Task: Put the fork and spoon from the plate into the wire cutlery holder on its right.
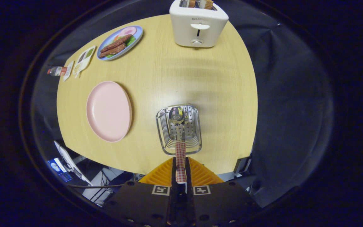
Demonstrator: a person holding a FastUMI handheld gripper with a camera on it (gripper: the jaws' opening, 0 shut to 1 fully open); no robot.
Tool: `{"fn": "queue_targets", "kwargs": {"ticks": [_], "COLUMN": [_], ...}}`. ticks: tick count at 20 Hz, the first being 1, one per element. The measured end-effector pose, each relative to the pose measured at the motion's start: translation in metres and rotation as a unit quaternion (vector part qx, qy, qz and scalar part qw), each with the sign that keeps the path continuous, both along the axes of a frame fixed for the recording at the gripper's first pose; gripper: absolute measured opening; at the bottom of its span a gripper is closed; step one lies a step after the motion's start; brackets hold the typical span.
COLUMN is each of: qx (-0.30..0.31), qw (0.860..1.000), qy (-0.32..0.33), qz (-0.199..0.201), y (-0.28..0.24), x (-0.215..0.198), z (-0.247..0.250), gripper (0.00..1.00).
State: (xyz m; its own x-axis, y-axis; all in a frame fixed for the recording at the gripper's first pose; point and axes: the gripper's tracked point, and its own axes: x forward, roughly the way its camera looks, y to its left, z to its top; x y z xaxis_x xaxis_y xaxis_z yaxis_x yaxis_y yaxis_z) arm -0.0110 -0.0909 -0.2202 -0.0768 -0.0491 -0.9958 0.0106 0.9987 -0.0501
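My gripper (180, 168) pinches the checked handle of what looks like the spoon (179, 132), hanging inside the wire holder (179, 130) beside the pink plate (108, 110).

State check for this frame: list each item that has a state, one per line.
Gripper: shut on the spoon's checked handle.
Spoon: held, bowl down inside the wire cutlery holder.
Wire cutlery holder: upright on the table, right of the pink plate.
Pink plate: empty.
Blue plate: loaded with food.
Toaster: bread in its slots.
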Motion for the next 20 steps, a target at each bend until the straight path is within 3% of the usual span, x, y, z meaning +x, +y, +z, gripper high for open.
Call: {"fn": "queue_targets", "kwargs": {"ticks": [3, 4, 6, 9, 13, 17, 20], "qx": [0.007, 0.013, 0.018, 0.037, 0.061, 0.074, 0.062], "qw": [0.999, 0.998, 0.992, 0.972, 0.919, 0.849, 0.794], "qy": [-0.036, -0.061, -0.125, -0.231, -0.390, -0.522, -0.601], "qz": [0.001, 0.001, -0.004, -0.005, 0.007, 0.022, 0.067], "y": [0.003, 0.006, 0.011, 0.026, 0.054, 0.086, 0.112], "x": [0.010, 0.017, 0.036, 0.061, 0.085, 0.074, 0.059], "z": [0.004, 0.008, 0.017, 0.043, 0.101, 0.171, 0.217], "gripper": [0.14, 0.29, 0.46, 0.73, 0.99, 0.97, 0.97]}}
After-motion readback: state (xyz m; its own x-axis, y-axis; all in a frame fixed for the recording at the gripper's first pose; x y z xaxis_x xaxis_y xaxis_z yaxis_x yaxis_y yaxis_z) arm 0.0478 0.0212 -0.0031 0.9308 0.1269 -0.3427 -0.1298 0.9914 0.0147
